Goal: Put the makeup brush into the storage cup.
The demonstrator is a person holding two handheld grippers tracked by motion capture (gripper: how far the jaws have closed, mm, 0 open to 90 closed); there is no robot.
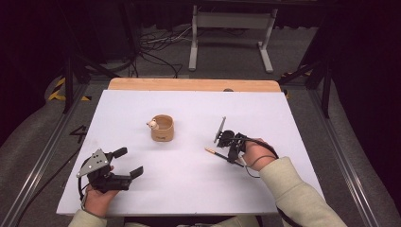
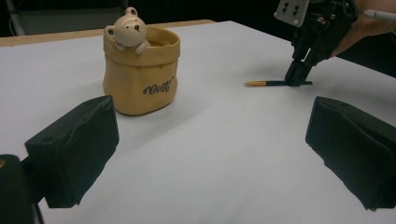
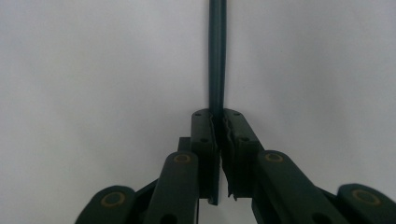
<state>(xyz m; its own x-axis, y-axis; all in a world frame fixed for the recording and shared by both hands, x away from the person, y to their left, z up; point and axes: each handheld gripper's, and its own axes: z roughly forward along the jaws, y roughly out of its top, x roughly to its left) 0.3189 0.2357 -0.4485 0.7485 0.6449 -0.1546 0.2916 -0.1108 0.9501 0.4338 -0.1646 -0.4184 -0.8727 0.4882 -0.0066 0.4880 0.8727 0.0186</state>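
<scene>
Pen [image 1: 218,153] lies flat on the white table [image 1: 189,189], at the right of the middle, and the right gripper [image 1: 231,153] is closed on it. In the right gripper view the two black jaws stand together with the dark shaft of the pen [image 3: 217,56] pinched between them, and the shaft runs straight away from the jaws over the white surface. In the left gripper view the same pen [image 2: 271,83] shows a yellow-orange tip pointing toward the cup, and the right gripper [image 2: 299,77] comes down on its dark back part from above. The person's right hand [image 1: 255,153] holds this gripper, with a light sleeve [image 1: 298,194] behind it.

The left gripper [image 1: 127,163] rests low at the near left part of the table, held by the left hand [image 1: 99,194]. Its jaws stand wide apart and nothing is between them; in its own view the two black pads [image 2: 74,154] are at the two sides of the picture with bare table between.

A yellow-brown cup [image 1: 162,127] shaped like a small sack stands upright near the middle of the table, well apart from both grippers. A small bear figure [image 2: 127,29] hangs over its rim, and there is dark writing on its side.
</scene>
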